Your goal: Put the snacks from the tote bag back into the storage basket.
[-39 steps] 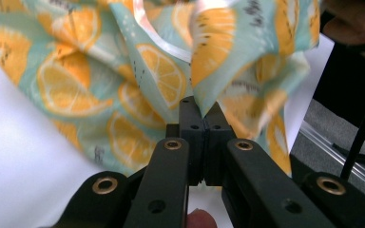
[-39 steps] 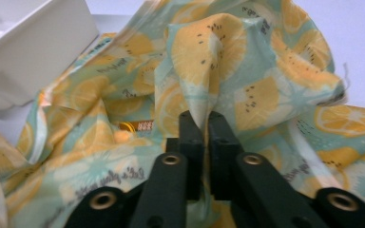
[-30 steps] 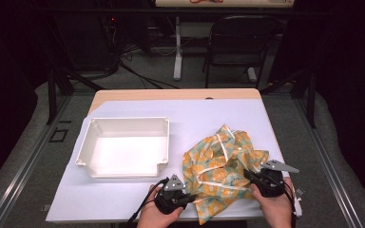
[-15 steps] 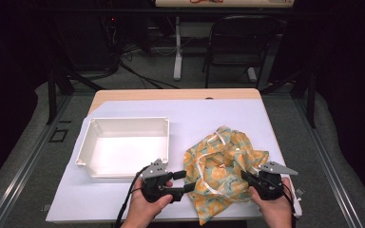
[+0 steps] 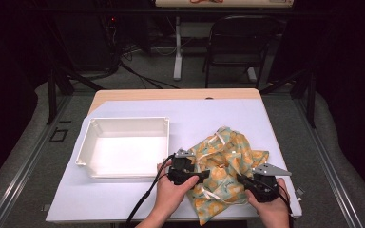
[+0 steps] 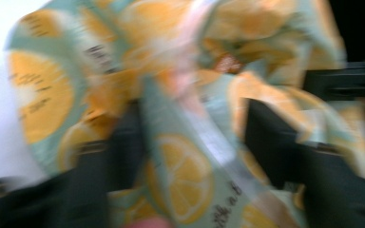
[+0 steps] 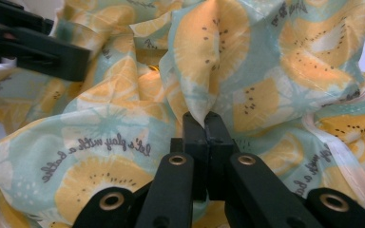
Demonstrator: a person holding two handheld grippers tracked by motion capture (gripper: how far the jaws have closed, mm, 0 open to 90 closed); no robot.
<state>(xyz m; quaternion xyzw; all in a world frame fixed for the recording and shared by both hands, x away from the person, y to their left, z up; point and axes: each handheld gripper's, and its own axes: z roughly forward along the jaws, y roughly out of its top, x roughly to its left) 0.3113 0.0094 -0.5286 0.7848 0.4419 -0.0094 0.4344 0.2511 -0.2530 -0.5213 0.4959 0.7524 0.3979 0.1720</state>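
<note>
A: Where is the cloth [image 5: 225, 173] lying right now?

B: It is sitting crumpled on the worktop [image 5: 123, 204], just to the right of the white tray [image 5: 123, 153], near the front edge.

A: And what are the claws doing?

B: The right claw [image 5: 241, 178] is pinching a fold at the cloth's right side; in the right gripper view its jaws are pressed together on a peak of fabric. The left claw [image 5: 203, 175] is coming in from the tray side with its jaws spread and cloth lying between them, not yet clamped.

A: So which step is in hand?

B: I judge a second grip is being taken. Next, the left claw needs to close on an edge so the cloth can be lifted and spread.

A: Any writing?

B: Among the orange slices, script is reading "let's play with a bottle", as far as I can make out.
</note>
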